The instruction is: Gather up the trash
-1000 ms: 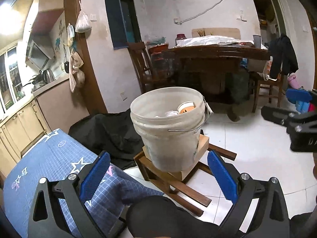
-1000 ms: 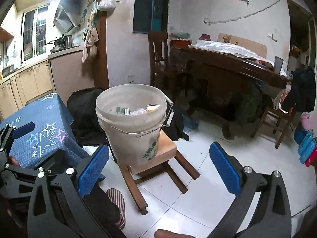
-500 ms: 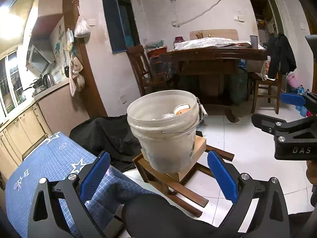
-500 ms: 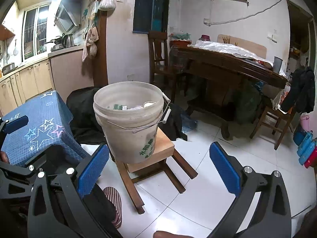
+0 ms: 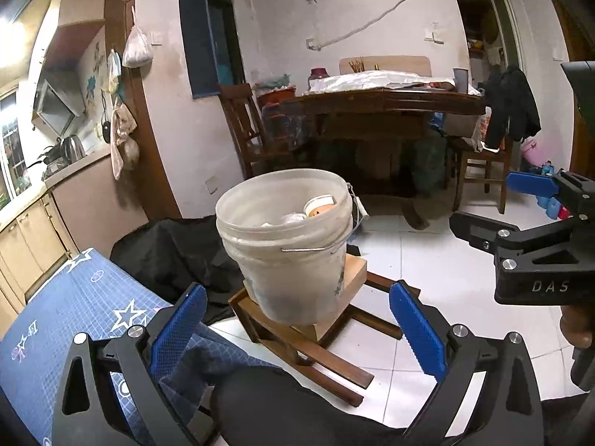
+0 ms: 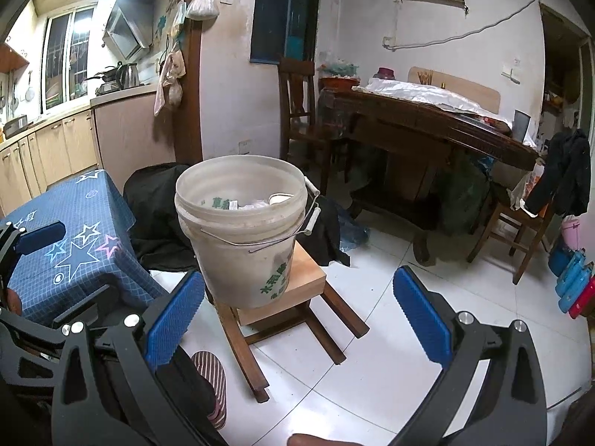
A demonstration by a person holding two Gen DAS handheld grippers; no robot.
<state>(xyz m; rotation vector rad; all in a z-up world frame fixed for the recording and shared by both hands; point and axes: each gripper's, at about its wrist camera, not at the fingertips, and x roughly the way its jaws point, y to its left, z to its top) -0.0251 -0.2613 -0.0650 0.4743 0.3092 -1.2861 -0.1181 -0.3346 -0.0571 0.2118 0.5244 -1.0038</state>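
A dirty white plastic bucket point(image 5: 293, 256) with a wire handle stands on a small wooden stool point(image 5: 327, 319). It holds trash: a paper cup point(image 5: 319, 206) and crumpled white scraps. The bucket also shows in the right wrist view point(image 6: 241, 238) with green print on its side. My left gripper point(image 5: 297, 330) is open and empty, held back from the bucket and lower than its rim. My right gripper point(image 6: 297, 316) is open and empty, also short of the bucket. The right gripper also shows from the side in the left wrist view point(image 5: 528, 223).
A table with a blue star-print cloth point(image 6: 67, 245) stands at the left. A black cloth heap point(image 6: 156, 215) lies behind the bucket. A dark wooden dining table point(image 6: 427, 133) and chairs stand at the back. The floor is white tile point(image 6: 427, 271). The person's knee point(image 5: 282, 405) is below the left gripper.
Both grippers have shifted slightly; the bucket sits a little more left in the right wrist view. The right gripper has moved further into the left wrist view. Both stay open and empty.
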